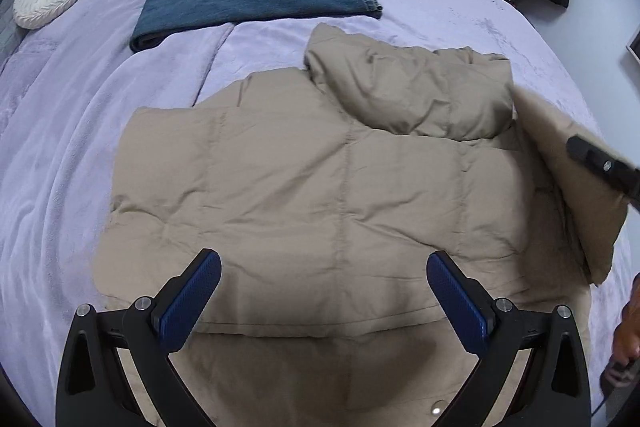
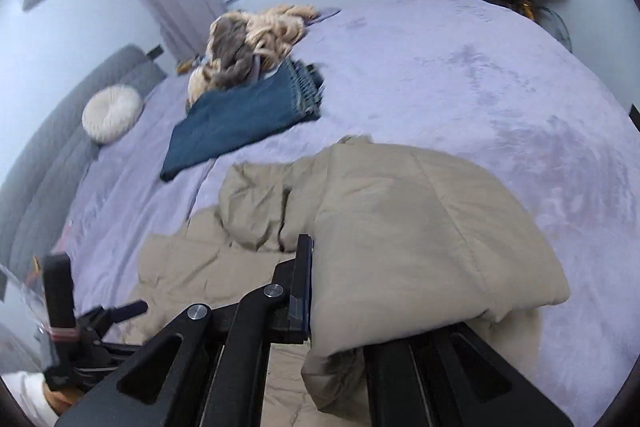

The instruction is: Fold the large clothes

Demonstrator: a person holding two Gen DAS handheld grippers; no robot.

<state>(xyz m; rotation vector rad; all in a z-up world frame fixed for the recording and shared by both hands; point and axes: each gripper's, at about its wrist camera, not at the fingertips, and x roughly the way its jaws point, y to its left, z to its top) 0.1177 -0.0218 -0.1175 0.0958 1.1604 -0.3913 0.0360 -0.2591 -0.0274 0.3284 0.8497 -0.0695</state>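
Beige puffer jacket (image 1: 304, 187) spread on the bed (image 1: 72, 155): soft, light, bulky. Right tongs (image 2: 310, 291) clamped on its lifted side edge; left tongs (image 1: 323, 291) apart above the hem.

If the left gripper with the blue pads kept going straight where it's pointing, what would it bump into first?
Probably the tan jacket. The left gripper stands open, pointing down at its quilted middle, with nothing between.
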